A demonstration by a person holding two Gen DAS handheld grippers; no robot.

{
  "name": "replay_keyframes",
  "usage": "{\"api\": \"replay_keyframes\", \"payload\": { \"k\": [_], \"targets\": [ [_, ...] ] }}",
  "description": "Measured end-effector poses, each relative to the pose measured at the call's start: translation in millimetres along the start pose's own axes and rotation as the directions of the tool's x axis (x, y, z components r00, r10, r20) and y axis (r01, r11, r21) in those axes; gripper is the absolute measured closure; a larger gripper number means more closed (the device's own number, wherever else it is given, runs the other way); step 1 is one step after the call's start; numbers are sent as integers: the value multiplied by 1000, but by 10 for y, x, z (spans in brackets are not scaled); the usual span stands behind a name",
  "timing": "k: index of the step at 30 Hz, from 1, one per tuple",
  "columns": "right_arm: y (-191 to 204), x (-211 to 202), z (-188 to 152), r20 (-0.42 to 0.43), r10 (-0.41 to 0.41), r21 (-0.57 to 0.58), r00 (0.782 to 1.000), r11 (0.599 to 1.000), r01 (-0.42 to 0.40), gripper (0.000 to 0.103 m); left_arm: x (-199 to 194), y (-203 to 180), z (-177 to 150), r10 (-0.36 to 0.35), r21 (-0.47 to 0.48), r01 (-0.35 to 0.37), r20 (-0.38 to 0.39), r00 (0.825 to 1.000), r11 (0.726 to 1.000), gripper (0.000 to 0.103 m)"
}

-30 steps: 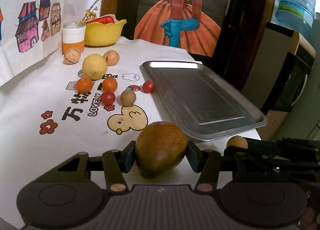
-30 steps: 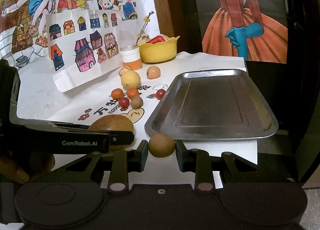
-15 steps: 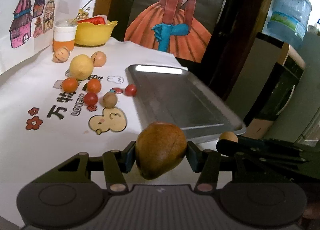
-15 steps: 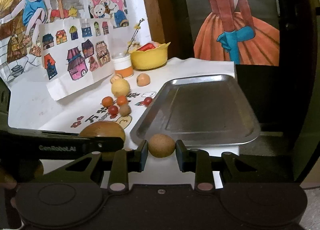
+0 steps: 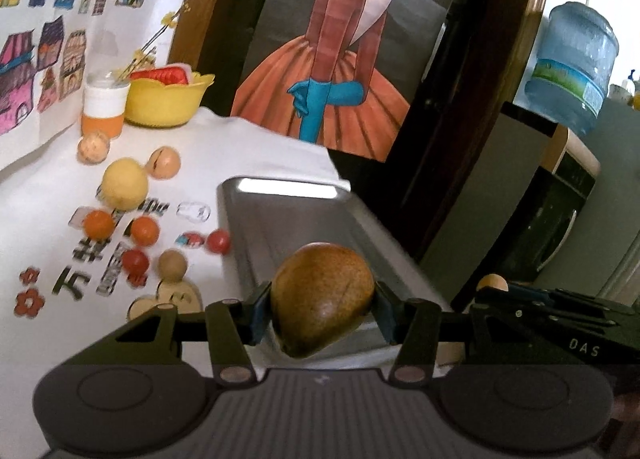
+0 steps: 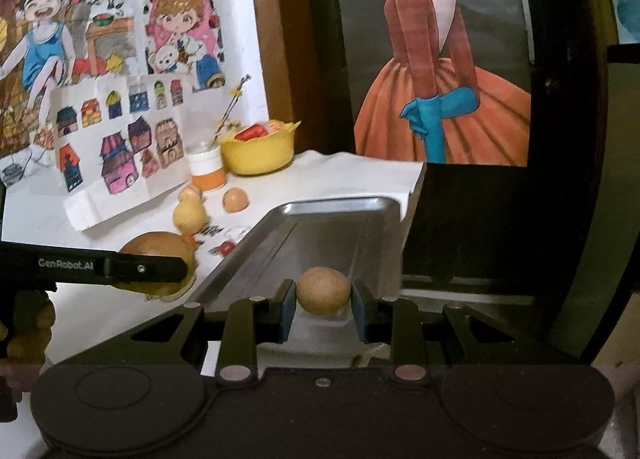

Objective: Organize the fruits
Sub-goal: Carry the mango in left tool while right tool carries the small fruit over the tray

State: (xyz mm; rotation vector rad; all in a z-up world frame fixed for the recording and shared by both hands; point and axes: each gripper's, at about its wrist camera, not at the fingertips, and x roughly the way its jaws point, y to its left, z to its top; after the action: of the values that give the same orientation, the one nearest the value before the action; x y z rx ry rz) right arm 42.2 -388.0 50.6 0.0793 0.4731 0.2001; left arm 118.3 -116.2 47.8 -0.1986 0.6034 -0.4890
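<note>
1. Gripping a large brown egg-shaped fruit [image 5: 323, 297] in my left gripper [image 5: 322, 313], over the rectangular silver metal tray [image 5: 256, 219].
2. My right gripper [image 6: 323, 301] clamps a small round tan fruit [image 6: 323, 290] above the tray's near end.

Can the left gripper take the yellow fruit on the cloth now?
Probably not. The left gripper is shut on a brown fruit, so the jaws are full. The yellow fruit itself lies open on the cloth.
</note>
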Motion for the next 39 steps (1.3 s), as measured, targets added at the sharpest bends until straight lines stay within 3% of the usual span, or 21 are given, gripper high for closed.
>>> {"api": "replay_keyframes", "payload": {
  "k": [14,21,32,39],
  "targets": [
    [-241,382,803,77,161,-53,984,986,-158,71,314,-79,619,20,4,-21,74,997,1000,46],
    [-167,922,1123,61,163,-110,985,982,-156,71,724,82,853,33,-1,-33,65,997,999,46],
    [-254,1928,1145,-50,133,-97,990,986,-137,71,1455,477,972,62,-22,-62,-3,998,998,46],
    [-328,2338,1053,-110,121,-84,987,988,-131,71,1776,665,965,69,-49,-71,-51,996,996,46]
  ]
}}
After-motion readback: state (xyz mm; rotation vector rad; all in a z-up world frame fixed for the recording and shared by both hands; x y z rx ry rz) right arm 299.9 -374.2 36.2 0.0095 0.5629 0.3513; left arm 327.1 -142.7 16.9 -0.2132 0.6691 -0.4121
